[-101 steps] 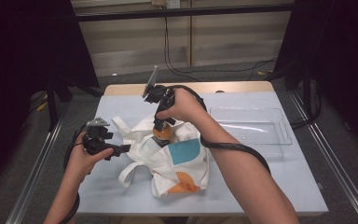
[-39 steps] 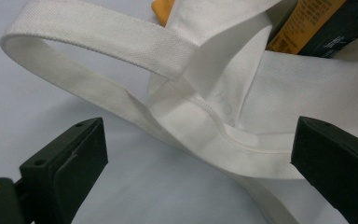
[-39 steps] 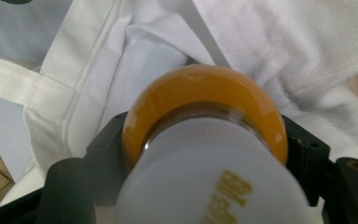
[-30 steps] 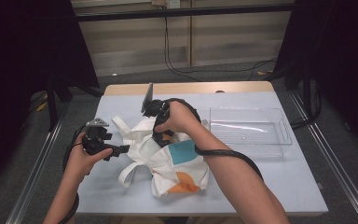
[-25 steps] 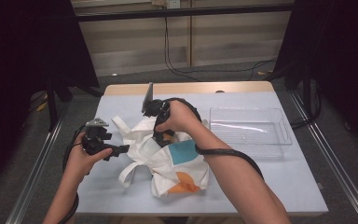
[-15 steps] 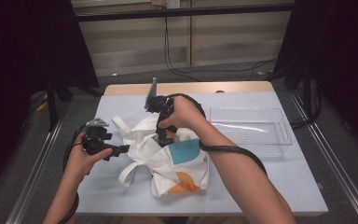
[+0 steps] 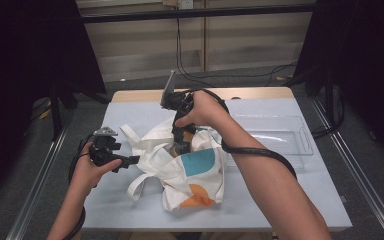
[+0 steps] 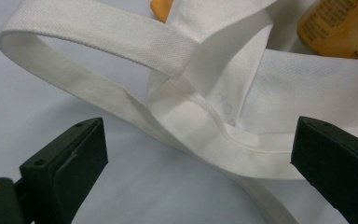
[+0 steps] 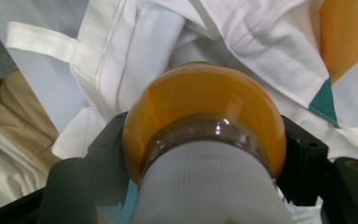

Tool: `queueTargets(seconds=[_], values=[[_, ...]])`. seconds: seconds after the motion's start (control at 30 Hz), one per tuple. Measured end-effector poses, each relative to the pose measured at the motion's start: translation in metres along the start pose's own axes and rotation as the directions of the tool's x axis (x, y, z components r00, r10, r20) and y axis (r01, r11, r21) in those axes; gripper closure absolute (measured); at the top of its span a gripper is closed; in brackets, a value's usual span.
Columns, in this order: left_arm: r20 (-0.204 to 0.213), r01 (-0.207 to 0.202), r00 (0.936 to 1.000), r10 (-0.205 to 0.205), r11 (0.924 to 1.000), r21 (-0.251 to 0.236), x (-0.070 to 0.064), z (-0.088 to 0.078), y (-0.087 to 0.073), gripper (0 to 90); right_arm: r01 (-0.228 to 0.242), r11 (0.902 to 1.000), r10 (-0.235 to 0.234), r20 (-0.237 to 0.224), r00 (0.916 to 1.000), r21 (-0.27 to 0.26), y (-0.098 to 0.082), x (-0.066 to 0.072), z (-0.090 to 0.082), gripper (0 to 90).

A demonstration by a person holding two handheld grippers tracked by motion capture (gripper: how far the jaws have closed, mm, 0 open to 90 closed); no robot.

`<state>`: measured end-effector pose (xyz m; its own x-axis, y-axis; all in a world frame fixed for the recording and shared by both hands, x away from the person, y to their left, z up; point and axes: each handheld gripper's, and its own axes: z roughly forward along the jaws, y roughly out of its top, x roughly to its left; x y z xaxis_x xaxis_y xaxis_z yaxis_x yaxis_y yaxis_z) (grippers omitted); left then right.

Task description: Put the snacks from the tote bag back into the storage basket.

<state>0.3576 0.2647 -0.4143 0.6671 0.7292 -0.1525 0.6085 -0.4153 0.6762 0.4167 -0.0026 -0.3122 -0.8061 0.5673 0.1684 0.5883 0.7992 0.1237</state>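
Grip: my right claw is clamped on the orange bottle, one black jaw pressed against each side of its shoulder, just below the white ribbed cap.
Bottle: it hangs upright in my jaws, cap toward my hand and base pointing down into the open mouth of the white bag; in the high view its orange body peeks out beside my right hand.
Claw pose: I point it steeply down over the bag, with the grey plate on top of it tipped toward the far edge of the table.
Under the bottle: crumpled white cloth, a stitched hem and a handle strap spread out past the base; a teal corner and an orange patch of the bag's print lie off to one side of my jaws.
Other claw: my left claw stands wide apart, its jaws either side of the bag's hem and white handle loop without pressing on them; from there the orange bottle shows beyond the cloth.
Farther out: a clear plastic tray sits on the pale table, well apart from my right claw, on the side away from my left hand.
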Motion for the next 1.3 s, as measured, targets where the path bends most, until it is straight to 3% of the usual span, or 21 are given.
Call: queueTargets(seconds=[0.77, 1.2, 1.3], values=[[0.006, -0.004, 1.0000, 0.004, 0.9999, 0.013, 0.001, 0.001, -0.001, 3.5, -0.082, 0.9966, 0.082, -0.004, 0.9966, 0.002, -0.012, -0.010, -0.055, 30.8], [-0.004, -0.005, 1.0000, 0.005, 0.9999, 0.014, 0.000, 0.002, 0.000, 3.4, -0.131, 0.9908, 0.131, -0.008, 0.9913, -0.031, -0.024, -0.019, -0.090, 30.8], [0.000, -0.008, 1.0000, 0.008, 0.9998, 0.018, 0.000, 0.002, 0.000, 3.4, -0.140, 0.9897, 0.140, 0.008, 0.9901, -0.033, -0.027, -0.022, -0.095, 30.8]])
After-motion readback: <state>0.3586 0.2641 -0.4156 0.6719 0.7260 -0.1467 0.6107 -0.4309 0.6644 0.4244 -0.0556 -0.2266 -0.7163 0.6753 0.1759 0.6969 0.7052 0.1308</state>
